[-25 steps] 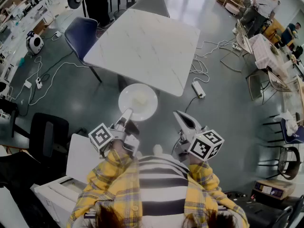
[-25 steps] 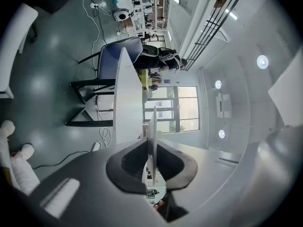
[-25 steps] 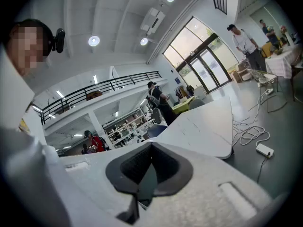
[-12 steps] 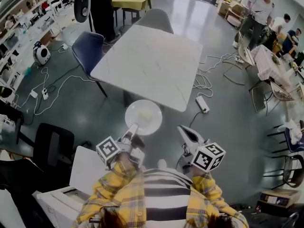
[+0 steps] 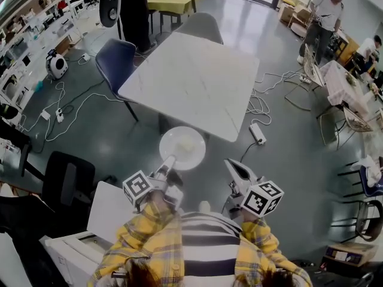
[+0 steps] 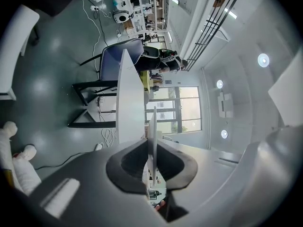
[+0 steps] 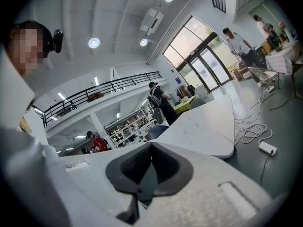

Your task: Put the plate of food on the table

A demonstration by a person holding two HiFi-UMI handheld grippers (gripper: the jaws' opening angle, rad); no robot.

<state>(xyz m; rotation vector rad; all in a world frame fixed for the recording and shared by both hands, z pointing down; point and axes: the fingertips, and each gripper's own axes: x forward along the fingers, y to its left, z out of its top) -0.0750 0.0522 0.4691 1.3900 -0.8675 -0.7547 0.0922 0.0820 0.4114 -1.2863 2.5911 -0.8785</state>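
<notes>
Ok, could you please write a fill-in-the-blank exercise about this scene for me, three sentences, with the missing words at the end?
1. The left gripper is shut on the white plate, holding it by its ____.
2. The plate hangs over the grey ____, just short of the white table.
3. The right gripper is shut and holds ____.

Missing words: rim; floor; nothing.
</notes>
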